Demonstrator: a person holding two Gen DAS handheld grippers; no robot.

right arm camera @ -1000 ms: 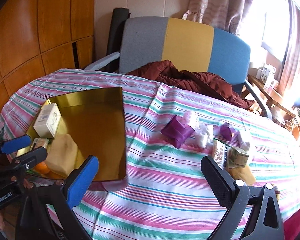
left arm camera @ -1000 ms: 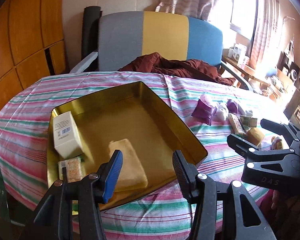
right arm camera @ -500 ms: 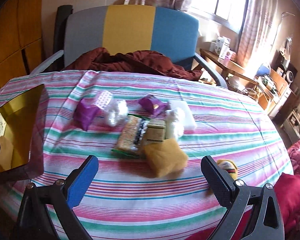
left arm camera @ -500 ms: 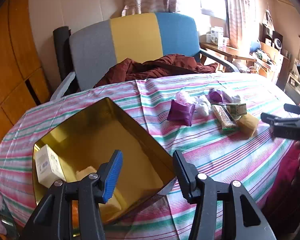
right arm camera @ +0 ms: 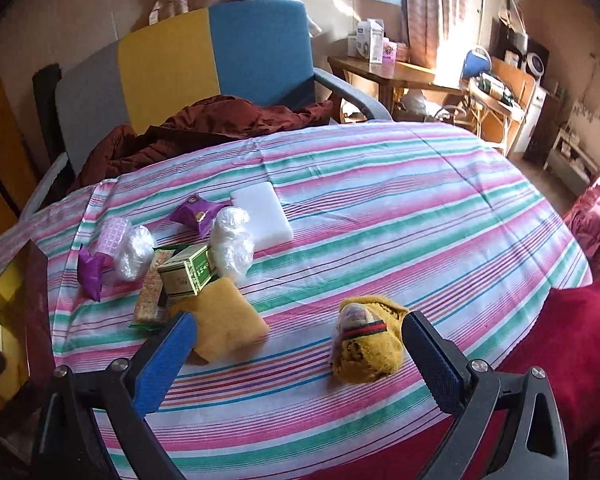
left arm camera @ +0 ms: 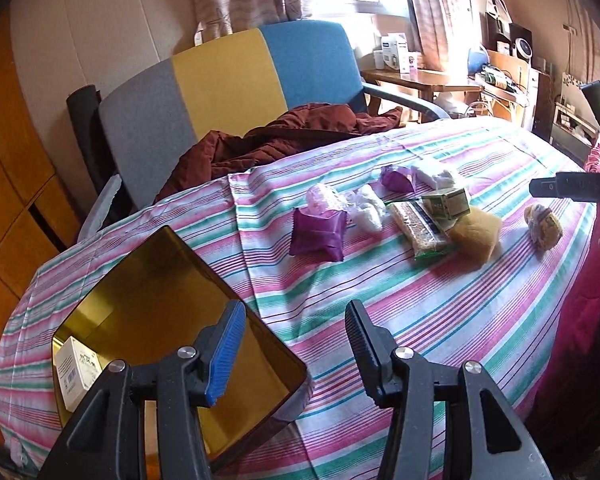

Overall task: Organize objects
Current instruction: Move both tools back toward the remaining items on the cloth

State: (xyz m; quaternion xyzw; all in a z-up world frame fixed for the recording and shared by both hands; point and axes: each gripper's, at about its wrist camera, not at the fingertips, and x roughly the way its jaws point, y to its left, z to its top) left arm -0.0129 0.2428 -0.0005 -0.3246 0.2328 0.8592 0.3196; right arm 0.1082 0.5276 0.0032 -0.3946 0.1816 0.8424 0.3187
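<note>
A gold tin (left arm camera: pixel 152 280) sits at the table's left end with a white box (left arm camera: pixel 76 368) inside. My left gripper (left arm camera: pixel 292 344) hovers open over the tin's near right corner, nothing between its fingers. Loose items lie mid-table: a purple pouch (left arm camera: pixel 318 234), a snack bar (left arm camera: pixel 418 226), a green box (right arm camera: pixel 188 274), a yellow sponge (right arm camera: pixel 224 320), plastic-wrapped bundles (right arm camera: pixel 230 242), a purple packet (right arm camera: pixel 198 212) and a white slab (right arm camera: pixel 262 216). My right gripper (right arm camera: pixel 300 360) is wide open above the near edge, with a yellow knitted toy (right arm camera: pixel 368 340) just ahead between its fingertips, untouched.
A striped cloth (right arm camera: pixel 380 184) covers the round table. Behind it stands a grey, yellow and blue chair (left arm camera: pixel 228 80) with a dark red garment (left arm camera: pixel 284 136) on the seat. A red cushion (right arm camera: pixel 572 344) lies at the near right. A cluttered side table (right arm camera: pixel 400 72) stands by the window.
Both grippers swung right, away from the tin toward the loose items. The right one now faces the yellow toy and sponge. Both stayed open and empty.
</note>
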